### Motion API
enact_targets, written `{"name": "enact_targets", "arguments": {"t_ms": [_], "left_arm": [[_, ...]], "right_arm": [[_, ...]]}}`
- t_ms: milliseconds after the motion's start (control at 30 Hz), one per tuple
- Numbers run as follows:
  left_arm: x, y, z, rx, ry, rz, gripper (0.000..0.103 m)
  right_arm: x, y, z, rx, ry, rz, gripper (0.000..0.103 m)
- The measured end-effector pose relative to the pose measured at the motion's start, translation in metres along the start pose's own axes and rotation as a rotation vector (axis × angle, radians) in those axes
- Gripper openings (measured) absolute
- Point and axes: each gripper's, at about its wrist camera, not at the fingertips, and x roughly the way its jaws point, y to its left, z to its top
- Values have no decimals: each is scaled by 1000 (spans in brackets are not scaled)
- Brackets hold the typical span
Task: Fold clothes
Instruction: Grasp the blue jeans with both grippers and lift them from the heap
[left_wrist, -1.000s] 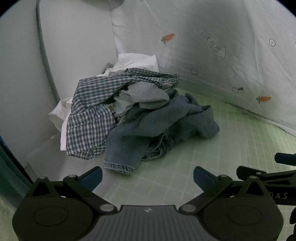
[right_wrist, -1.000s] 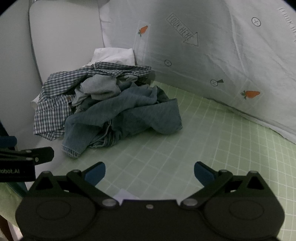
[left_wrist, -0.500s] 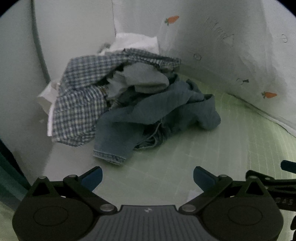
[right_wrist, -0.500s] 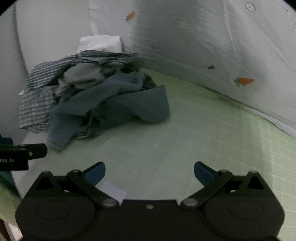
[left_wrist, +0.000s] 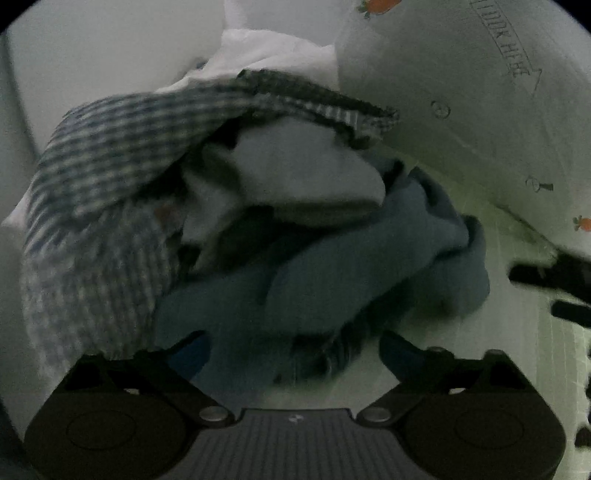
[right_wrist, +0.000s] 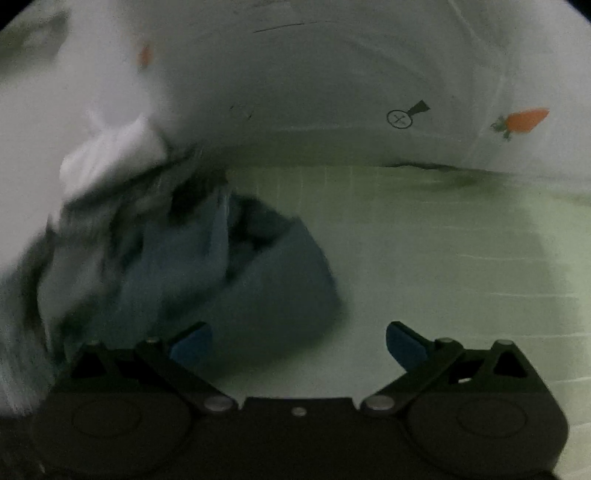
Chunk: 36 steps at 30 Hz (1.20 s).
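Both views dim and grainy, clothes pile (left_wrist: 258, 221) smeared by motion blur, fisheye bending and dark vignetting at the corners.

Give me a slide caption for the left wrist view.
Open left gripper closes in on a heap of clothes: blue denim garment in front, checked shirt draped at left.

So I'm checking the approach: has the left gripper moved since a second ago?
Yes. The left gripper has closed in on the clothes pile, which now fills its view.
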Motion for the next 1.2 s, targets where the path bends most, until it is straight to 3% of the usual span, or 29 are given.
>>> {"name": "enact_targets", "arguments": {"t_ms": [133, 233, 300, 433, 633, 833, 967, 1100, 1200], "left_arm": [[23, -2, 15, 26, -8, -44, 73], [40, -7, 22, 34, 4, -70, 44], [44, -10, 24, 36, 14, -102, 29], [36, -24, 19, 91, 18, -115, 15], [-3, -49, -9, 148, 6, -161, 10], [-68, -94, -45, 213, -37, -256, 10], [-104, -133, -67, 241, -49, -326, 10], [-136, -176, -92, 265, -41, -386, 10], [-144, -208, -110, 267, -22, -400, 12]], "right_arm": [[47, 8, 16, 96, 38, 50, 92], [79, 14, 12, 127, 128, 71, 78], [83, 17, 5, 123, 120, 57, 63], [63, 23, -13, 45, 60, 29, 19], [3, 9, -37, -18, -20, -13, 5], [-82, -15, -70, -118, -89, -12, 1], [-124, -38, -83, -104, -116, -11, 0], [-182, -78, -80, -128, -234, -127, 0], [-215, -117, -71, -83, -260, -186, 0]]}}
